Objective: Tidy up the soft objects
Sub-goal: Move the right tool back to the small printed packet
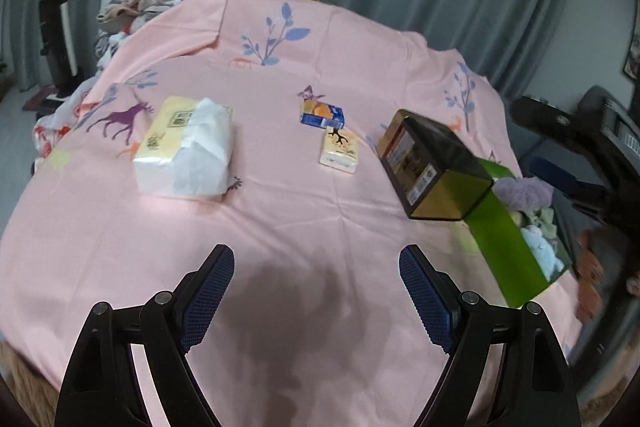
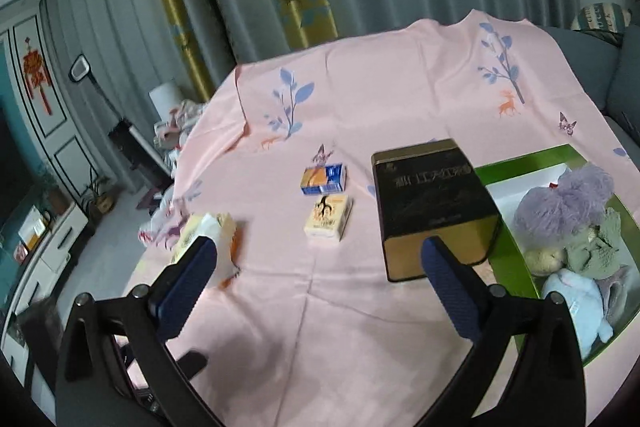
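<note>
A green box (image 2: 504, 259) at the table's right holds soft toys: a purple fluffy one (image 2: 560, 195), a grey-green one (image 2: 596, 247) and a pale blue one (image 2: 576, 307). The same green box (image 1: 504, 247) shows in the left wrist view. A large tissue pack (image 1: 188, 147) lies at the left, also seen as the tissue pack (image 2: 208, 239). A blue-orange small pack (image 1: 322, 115) and a cream small pack (image 1: 340, 149) lie mid-table. My left gripper (image 1: 316, 259) hovers open over bare cloth. My right gripper (image 2: 320, 251) is wide open and holds nothing.
A dark, gold-edged tin (image 1: 432, 167) stands against the green box, seen too as the tin (image 2: 432, 203). The pink printed cloth (image 1: 280, 227) covers the table. Curtains hang behind. Clothes (image 1: 132, 11) are piled at the far left, and dark furniture (image 1: 580, 131) stands to the right.
</note>
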A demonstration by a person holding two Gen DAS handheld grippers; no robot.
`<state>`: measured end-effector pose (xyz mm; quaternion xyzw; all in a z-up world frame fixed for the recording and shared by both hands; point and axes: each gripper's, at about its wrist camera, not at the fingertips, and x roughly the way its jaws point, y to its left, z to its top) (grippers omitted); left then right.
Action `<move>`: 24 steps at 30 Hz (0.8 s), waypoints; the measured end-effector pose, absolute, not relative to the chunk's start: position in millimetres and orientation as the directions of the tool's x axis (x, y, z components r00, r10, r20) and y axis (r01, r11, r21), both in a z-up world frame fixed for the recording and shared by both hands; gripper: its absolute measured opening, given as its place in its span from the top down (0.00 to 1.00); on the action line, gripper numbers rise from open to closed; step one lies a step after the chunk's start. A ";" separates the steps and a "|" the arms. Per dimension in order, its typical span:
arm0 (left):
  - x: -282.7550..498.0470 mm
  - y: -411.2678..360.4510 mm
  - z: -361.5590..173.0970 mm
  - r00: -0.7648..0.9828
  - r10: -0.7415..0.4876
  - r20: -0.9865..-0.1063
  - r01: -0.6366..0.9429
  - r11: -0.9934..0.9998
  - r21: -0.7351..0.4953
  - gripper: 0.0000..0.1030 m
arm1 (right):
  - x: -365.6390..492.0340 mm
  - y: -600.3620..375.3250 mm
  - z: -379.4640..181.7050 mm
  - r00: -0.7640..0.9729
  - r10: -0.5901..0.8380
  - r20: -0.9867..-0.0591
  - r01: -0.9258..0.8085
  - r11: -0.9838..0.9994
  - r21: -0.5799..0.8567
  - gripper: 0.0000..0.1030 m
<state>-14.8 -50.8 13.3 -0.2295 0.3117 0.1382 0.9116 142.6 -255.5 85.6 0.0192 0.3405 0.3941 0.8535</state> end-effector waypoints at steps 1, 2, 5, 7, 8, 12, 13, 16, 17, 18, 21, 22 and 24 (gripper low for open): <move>-7.1 -47.3 12.0 0.762 0.106 -0.639 -0.388 0.865 -0.319 0.17 | 141.5 -254.5 84.4 0.468 0.673 -0.573 -0.655 0.699 0.287 0.01; -0.6 -45.3 11.5 0.755 0.107 -0.647 -0.380 0.876 -0.298 0.17 | 142.1 -255.4 84.0 0.480 0.663 -0.575 -0.648 0.710 0.277 0.01; 16.7 -34.2 12.2 0.735 0.151 -0.661 -0.385 0.896 -0.223 0.17 | 145.9 -254.7 81.5 0.484 0.660 -0.575 -0.632 0.718 0.292 0.01; 18.9 -27.2 10.4 0.746 0.143 -0.650 -0.368 0.902 -0.224 0.17 | 150.6 -252.8 75.5 0.464 0.663 -0.588 -0.617 0.718 0.323 0.01; 17.9 -23.9 8.2 0.755 0.133 -0.642 -0.358 0.904 -0.233 0.17 | 153.6 -249.9 71.1 0.449 0.662 -0.600 -0.613 0.717 0.332 0.02; 10.8 -5.5 -13.5 0.758 0.107 -0.644 -0.371 0.882 -0.290 0.17 | 156.3 -231.7 57.1 0.406 0.660 -0.633 -0.624 0.706 0.336 0.08; 10.1 -0.2 -19.6 0.743 0.093 -0.663 -0.383 0.871 -0.308 0.17 | 155.9 -225.5 53.9 0.398 0.654 -0.643 -0.625 0.706 0.332 0.10; 7.3 14.4 -27.0 0.722 0.056 -0.689 -0.402 0.845 -0.353 0.17 | 157.7 -192.8 40.9 0.365 0.621 -0.694 -0.630 0.713 0.307 0.16; 5.8 17.4 -26.9 0.724 0.066 -0.687 -0.413 0.839 -0.354 0.17 | 158.8 -180.7 36.5 0.356 0.610 -0.708 -0.630 0.716 0.301 0.21; 4.2 20.3 -26.5 0.725 0.079 -0.684 -0.422 0.835 -0.352 0.17 | 161.4 -163.6 30.3 0.346 0.588 -0.731 -0.623 0.727 0.290 0.24; 0.0 29.6 -28.6 0.720 0.081 -0.690 -0.441 0.820 -0.364 0.17 | 171.8 -120.2 14.5 0.357 0.520 -0.776 -0.601 0.764 0.235 0.24; -1.2 31.8 -29.3 0.716 0.087 -0.693 -0.450 0.816 -0.363 0.17 | 176.5 -109.3 9.7 0.357 0.500 -0.789 -0.593 0.774 0.222 0.23; -3.9 38.1 -31.0 0.702 0.121 -0.702 -0.483 0.806 -0.343 0.17 | 189.1 -83.8 -5.8 0.340 0.439 -0.832 -0.581 0.793 0.181 0.22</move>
